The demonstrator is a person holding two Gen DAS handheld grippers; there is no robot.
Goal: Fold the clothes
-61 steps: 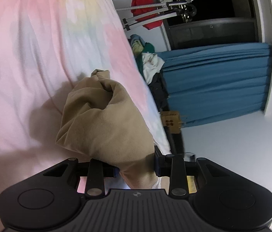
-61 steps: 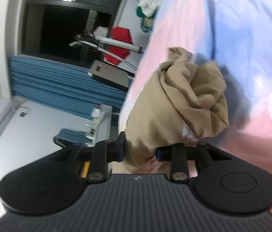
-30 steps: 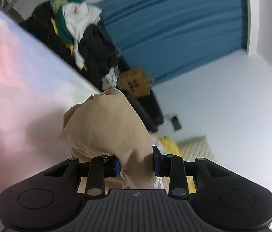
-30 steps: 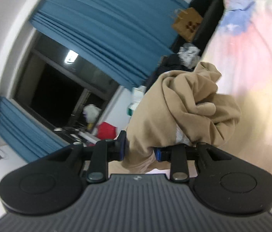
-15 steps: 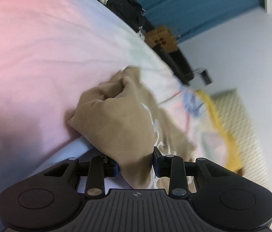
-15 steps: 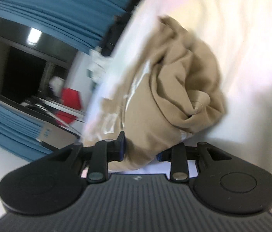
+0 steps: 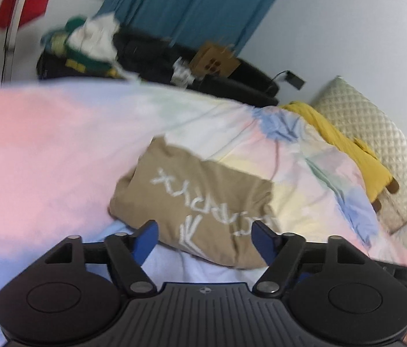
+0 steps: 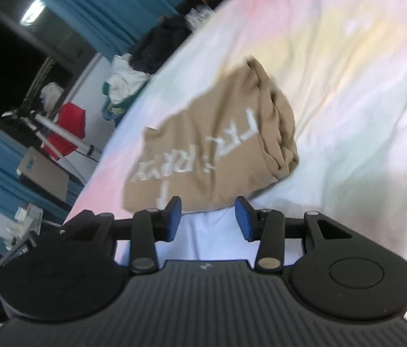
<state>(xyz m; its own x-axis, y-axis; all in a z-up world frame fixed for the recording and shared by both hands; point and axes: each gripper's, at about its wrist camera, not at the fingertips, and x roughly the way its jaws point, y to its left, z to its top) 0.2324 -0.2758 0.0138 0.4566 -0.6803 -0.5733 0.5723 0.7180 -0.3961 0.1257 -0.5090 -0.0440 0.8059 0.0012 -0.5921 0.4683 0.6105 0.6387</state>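
A tan garment [image 7: 200,205] with white lettering lies folded into a compact bundle on the pastel tie-dye bedspread [image 7: 44,150]. My left gripper [image 7: 206,238] stands open just short of the bundle's near edge, blue pads apart and holding nothing. In the right wrist view the same tan garment [image 8: 212,150] rests flat with its stacked folded layers at the right end. My right gripper [image 8: 207,217] is open too, right at the garment's near edge, with nothing between its fingers.
A yellow garment [image 7: 345,144] and a quilted cream pillow [image 7: 377,133] lie at the bed's right end. A heap of mixed clothes [image 7: 88,46] sits beyond the bed's far edge, before blue curtains [image 7: 192,3]. A red garment [image 8: 69,131] hangs on a rack.
Both grippers were shut on bunched tan fabric and carried it through the air; now the garment lies folded on the bed and both grippers have opened and drawn back from it.
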